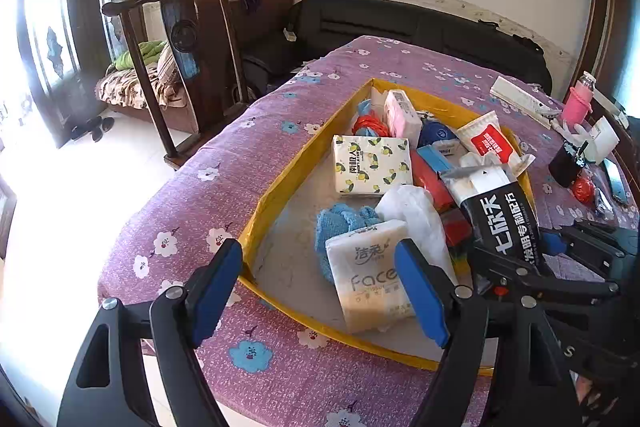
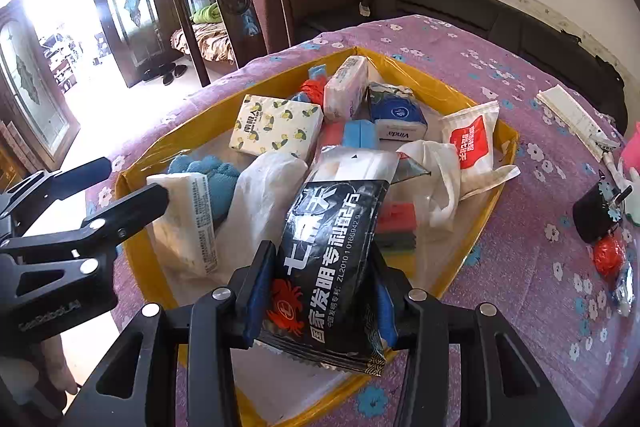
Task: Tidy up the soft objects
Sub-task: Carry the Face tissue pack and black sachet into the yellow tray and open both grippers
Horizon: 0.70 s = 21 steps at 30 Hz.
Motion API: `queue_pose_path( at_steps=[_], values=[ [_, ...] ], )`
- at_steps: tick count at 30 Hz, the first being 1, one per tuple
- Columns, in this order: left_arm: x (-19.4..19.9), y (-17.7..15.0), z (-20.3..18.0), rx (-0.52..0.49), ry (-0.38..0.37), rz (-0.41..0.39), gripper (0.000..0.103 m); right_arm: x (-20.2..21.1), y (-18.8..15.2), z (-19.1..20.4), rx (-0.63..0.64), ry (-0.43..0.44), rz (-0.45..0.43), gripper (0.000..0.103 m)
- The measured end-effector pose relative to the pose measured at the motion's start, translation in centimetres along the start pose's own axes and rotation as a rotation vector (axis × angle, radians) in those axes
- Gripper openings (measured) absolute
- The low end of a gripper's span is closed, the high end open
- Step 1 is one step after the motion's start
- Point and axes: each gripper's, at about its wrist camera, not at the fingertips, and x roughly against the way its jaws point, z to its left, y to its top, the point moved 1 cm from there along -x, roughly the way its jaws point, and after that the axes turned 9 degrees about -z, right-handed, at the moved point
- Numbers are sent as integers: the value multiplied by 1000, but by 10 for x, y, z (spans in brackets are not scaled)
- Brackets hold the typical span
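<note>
A yellow-rimmed box (image 1: 280, 183) (image 2: 508, 143) on the purple floral cloth holds several soft packs. My left gripper (image 1: 320, 287) (image 2: 136, 179) hangs open over its near corner. A white "Face" tissue pack (image 1: 372, 279) (image 2: 188, 219) lies just ahead, nearer the right finger, with no pad pressing on it. My right gripper (image 2: 322, 267) (image 1: 560, 259) is shut on a black packet with white lettering (image 2: 332, 267) (image 1: 500, 219), held above the box. Inside lie a lemon-print tissue pack (image 1: 372, 165), a blue knitted cloth (image 1: 340, 223), a white plastic bag (image 1: 416, 215) and a red-and-white pouch (image 1: 490, 139).
A dark wooden chair (image 1: 180, 39) stands off the table's far left edge. On the cloth right of the box are a long white box (image 1: 520, 99), a pink bottle (image 1: 576, 103), a small black object (image 1: 564, 163) and a red ball (image 1: 582, 189). Bare cloth surrounds the box.
</note>
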Motion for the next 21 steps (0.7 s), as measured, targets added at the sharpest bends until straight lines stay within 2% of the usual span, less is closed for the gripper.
queue_pose_path(
  at_steps=[6,21],
  values=[
    [5,0,0,-7,7,-6,82,-11,-2,-9,-49,13,28,48],
    [16,-2,-5,-16,-3,-9,83,-6,-11,8,7,13,49,49]
  ],
)
